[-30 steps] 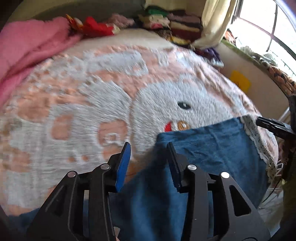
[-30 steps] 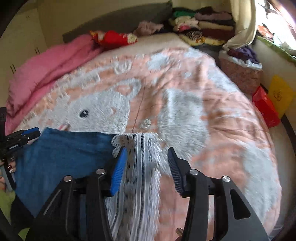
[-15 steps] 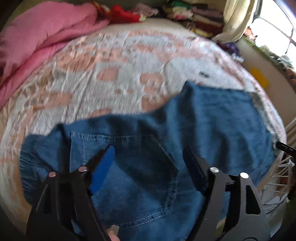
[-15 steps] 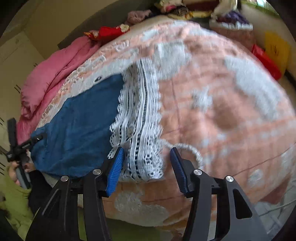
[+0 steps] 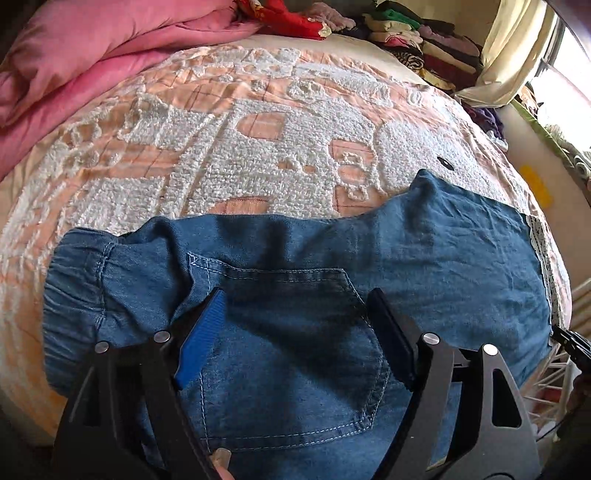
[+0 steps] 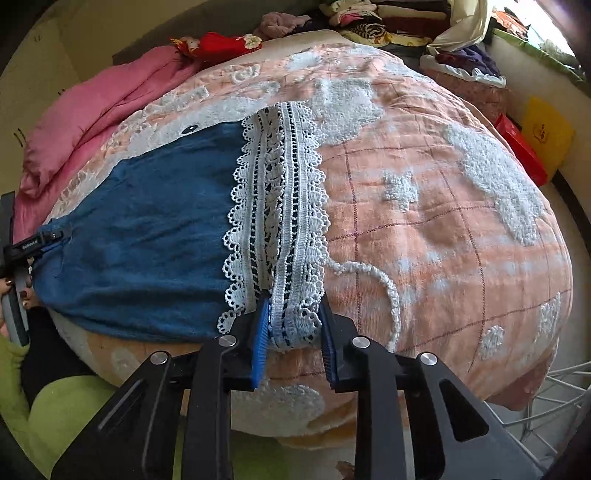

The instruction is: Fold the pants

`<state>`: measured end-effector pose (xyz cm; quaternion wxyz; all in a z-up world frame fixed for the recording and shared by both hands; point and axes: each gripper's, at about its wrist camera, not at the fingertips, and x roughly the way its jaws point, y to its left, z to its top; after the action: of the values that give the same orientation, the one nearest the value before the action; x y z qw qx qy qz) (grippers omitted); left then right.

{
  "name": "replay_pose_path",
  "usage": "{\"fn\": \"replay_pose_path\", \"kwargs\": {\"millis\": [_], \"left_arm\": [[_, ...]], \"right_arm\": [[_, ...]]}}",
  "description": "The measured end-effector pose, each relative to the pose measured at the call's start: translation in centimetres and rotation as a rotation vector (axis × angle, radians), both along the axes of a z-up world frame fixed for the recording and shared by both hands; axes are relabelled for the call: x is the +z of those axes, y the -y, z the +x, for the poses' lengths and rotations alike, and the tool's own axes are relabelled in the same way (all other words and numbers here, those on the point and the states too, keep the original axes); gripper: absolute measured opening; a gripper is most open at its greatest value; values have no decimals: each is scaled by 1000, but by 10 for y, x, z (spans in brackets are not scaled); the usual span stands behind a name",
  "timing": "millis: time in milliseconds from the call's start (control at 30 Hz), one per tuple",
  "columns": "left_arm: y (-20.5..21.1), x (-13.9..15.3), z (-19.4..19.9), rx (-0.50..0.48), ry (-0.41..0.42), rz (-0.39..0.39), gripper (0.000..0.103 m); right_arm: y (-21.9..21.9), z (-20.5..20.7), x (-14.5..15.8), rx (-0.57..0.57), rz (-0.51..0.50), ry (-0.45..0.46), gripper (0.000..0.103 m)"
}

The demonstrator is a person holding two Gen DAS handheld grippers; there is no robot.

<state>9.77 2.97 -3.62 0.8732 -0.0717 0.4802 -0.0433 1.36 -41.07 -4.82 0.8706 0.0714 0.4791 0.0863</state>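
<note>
Denim pants flat on bed | left gripper jaws apart over back pocket | right gripper jaws clamped on lace hem; hem is best carried level toward waistband.

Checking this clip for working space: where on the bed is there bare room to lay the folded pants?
Free: the blanket right of the lace hem, out to the bed's edge, and the stretch between the pants and the pink quilt. Crowded: the head of the bed, with the clothes pile and red cloth.
</note>
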Motion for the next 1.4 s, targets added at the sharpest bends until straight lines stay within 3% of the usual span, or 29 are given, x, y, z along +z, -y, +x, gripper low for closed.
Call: {"fn": "replay_pose_path", "kwargs": {"millis": [167,267,433,567,700,833,1167,1400], "left_arm": [[-2,5,-3,-6,25,-35,72],[0,19,-14,-13,75,-39,73],[15,37,-34,-57,117,10,77],[39,30,-42,-94,81,64,80],[55,6,-34,-101,4,176,84],[47,-6,-29,-80,-49,161,84],[42,-6,-29,-78,-43,112,86],[40,15,-39,-68,30,94,89]], "right_arm": [[2,-5,5,-11,-59,-10,42],[4,-12,15,-24,-77,13,45],[-18,-25,45,29,-138,131,47],[-58,-21,54,136,-105,178,54],[-111,-9,39,255,-99,148,54],[-152,0,5,325,-203,71,55],[-124,-29,-2,307,-159,4,55],[-96,-43,31,258,-104,82,55]]}}
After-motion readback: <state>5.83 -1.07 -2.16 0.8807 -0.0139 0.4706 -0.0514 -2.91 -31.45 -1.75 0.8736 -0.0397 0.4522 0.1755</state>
